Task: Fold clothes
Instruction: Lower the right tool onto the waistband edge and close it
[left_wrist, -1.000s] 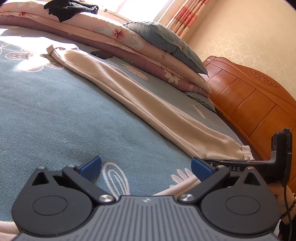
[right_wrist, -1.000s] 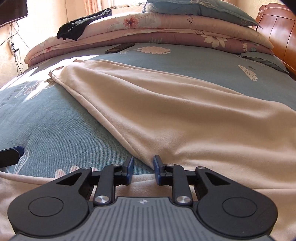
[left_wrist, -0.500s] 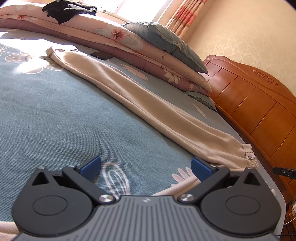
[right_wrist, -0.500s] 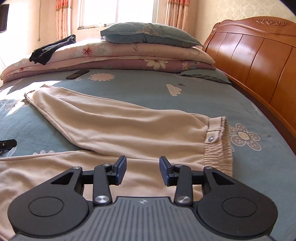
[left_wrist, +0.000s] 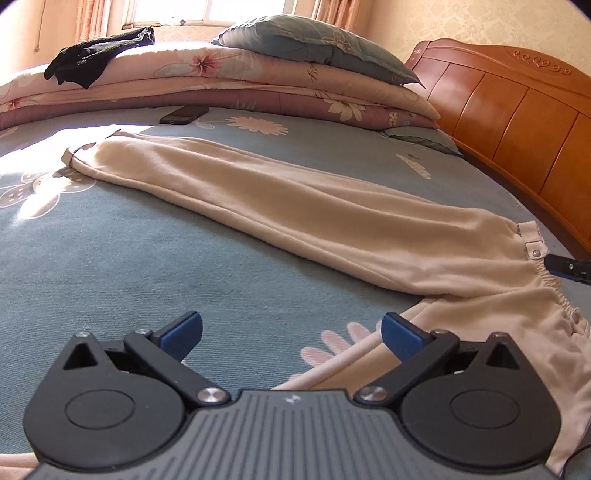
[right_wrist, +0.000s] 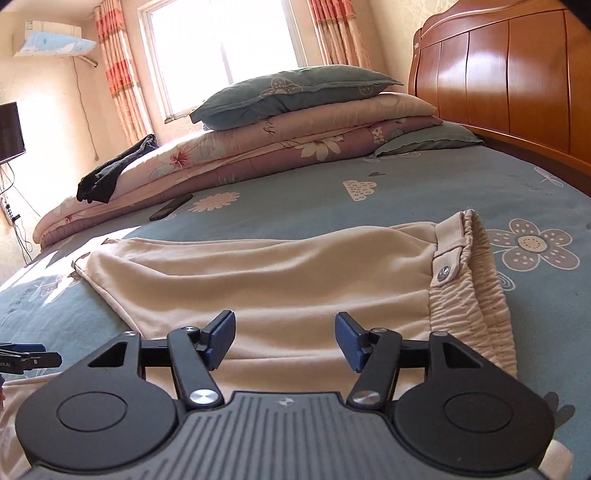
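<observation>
Cream trousers (left_wrist: 295, 206) lie spread flat on the blue flowered bed sheet (left_wrist: 110, 266), one leg stretching toward the far left and the elastic waistband (right_wrist: 469, 295) at the right. My left gripper (left_wrist: 291, 332) is open above bare sheet, its right finger over the near leg's edge. My right gripper (right_wrist: 284, 339) hovers over the trousers just left of the waistband; its jaws are opening with nothing between them. Its tip (left_wrist: 565, 266) pokes into the left wrist view beside the waistband button. The left gripper's tip (right_wrist: 26, 358) shows at the right wrist view's left edge.
Folded quilts (left_wrist: 258, 81) and a pillow (right_wrist: 288, 92) are stacked along the far side, with a black garment (left_wrist: 92, 62) on top. A dark phone (left_wrist: 183, 115) lies on the sheet. A wooden headboard (right_wrist: 517, 74) stands at the right.
The right gripper's jaws widened from nearly closed and it travelled right along the trousers to the waistband. The left gripper swung its view rightward, and its jaws stayed wide.
</observation>
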